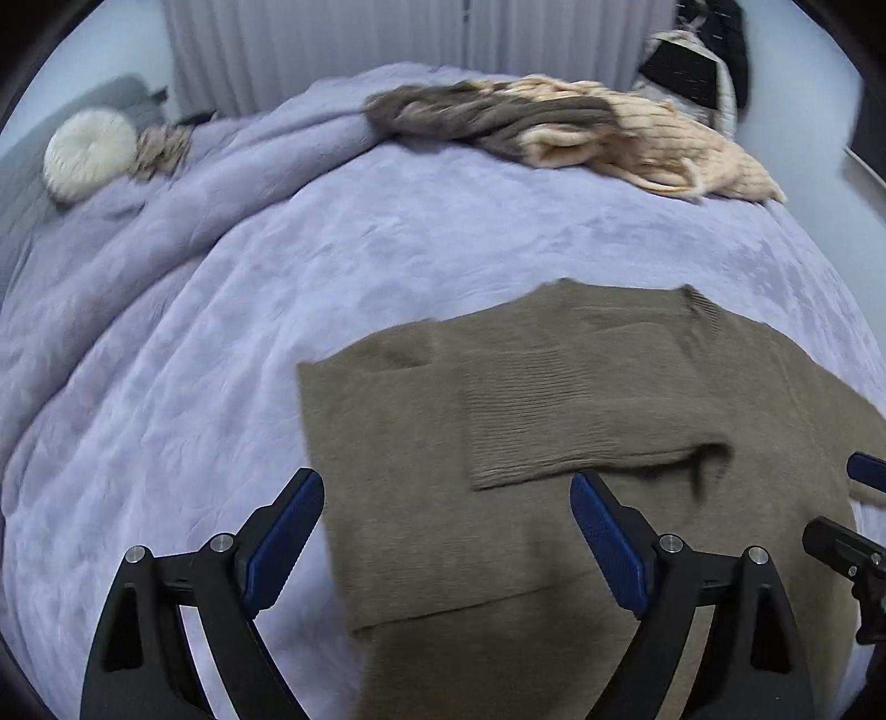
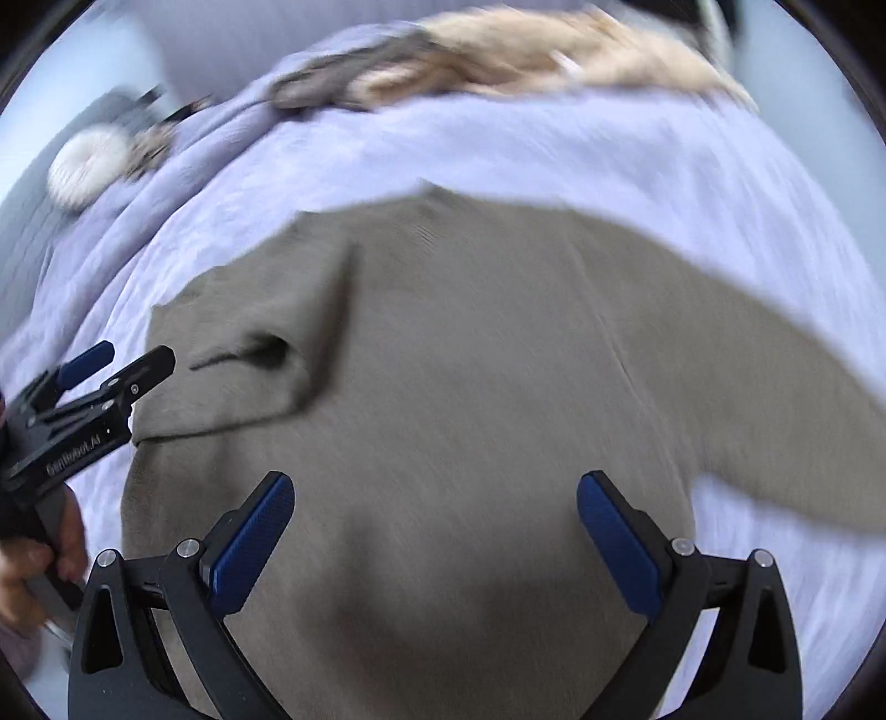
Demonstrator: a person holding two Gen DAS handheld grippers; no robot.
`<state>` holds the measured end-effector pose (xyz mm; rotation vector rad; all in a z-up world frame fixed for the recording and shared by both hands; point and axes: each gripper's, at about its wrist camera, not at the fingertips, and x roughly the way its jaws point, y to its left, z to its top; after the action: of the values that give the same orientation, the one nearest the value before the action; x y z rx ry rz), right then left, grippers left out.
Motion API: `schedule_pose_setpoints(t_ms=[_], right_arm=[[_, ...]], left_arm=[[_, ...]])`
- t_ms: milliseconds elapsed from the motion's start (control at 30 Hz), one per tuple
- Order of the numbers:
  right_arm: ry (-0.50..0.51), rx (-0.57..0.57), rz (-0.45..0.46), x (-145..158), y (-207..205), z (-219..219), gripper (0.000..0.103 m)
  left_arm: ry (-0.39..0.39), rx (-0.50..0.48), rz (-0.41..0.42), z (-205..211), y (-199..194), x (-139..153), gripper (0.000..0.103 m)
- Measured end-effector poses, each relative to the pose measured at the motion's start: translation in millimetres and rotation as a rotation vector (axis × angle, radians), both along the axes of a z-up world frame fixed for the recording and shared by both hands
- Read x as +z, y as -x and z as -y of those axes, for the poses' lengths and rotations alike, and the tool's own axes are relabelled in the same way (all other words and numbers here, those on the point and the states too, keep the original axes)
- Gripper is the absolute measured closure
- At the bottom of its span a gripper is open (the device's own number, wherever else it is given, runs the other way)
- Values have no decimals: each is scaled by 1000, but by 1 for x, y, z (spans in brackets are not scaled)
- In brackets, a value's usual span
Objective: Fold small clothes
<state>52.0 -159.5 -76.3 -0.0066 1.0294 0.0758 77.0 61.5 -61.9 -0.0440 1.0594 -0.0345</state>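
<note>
A brown knit sweater [image 1: 554,421] lies flat on the lilac bedspread [image 1: 221,310]. Its left sleeve [image 1: 598,410] is folded across the chest. Its other sleeve [image 2: 775,399] stretches out to the right in the right wrist view. My left gripper [image 1: 448,515] is open and empty above the sweater's left edge. My right gripper [image 2: 437,515] is open and empty above the sweater's body [image 2: 470,387]. The left gripper also shows at the left in the right wrist view [image 2: 122,365], beside the folded sleeve [image 2: 249,354]. The right wrist view is blurred.
A heap of cream and grey knitwear [image 1: 581,133] lies at the far side of the bed. A round white cushion [image 1: 88,155] sits at the far left. Dark clothes [image 1: 698,61] hang at the far right. Curtains [image 1: 387,44] hang behind the bed.
</note>
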Motion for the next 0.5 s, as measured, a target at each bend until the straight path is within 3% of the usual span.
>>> schedule_pose_setpoints(t_ms=[100, 200, 233, 267, 300, 333, 367, 433, 500], right_arm=[[196, 219, 85, 1, -31, -62, 5], [409, 389, 103, -27, -54, -115, 23], [473, 428, 101, -39, -61, -128, 30], [529, 452, 90, -51, -69, -136, 31], [587, 474, 67, -65, -76, -141, 35], [581, 481, 59, -69, -82, -142, 58], [529, 462, 51, -67, -90, -141, 90], [366, 310, 73, -43, -97, -113, 92], [119, 139, 99, -19, -94, -66, 92]], left_arm=[[161, 114, -135, -51, -20, -32, 12], [338, 165, -240, -77, -30, -62, 12], [365, 175, -249, -81, -31, -67, 12], [377, 179, -248, -82, -31, -70, 12], [380, 172, -240, -81, -31, -71, 18], [374, 162, -229, -79, -31, -70, 25], [359, 142, -224, -76, -31, -69, 39], [340, 114, -231, -70, -35, -68, 43], [331, 96, -229, -68, -38, -65, 43]])
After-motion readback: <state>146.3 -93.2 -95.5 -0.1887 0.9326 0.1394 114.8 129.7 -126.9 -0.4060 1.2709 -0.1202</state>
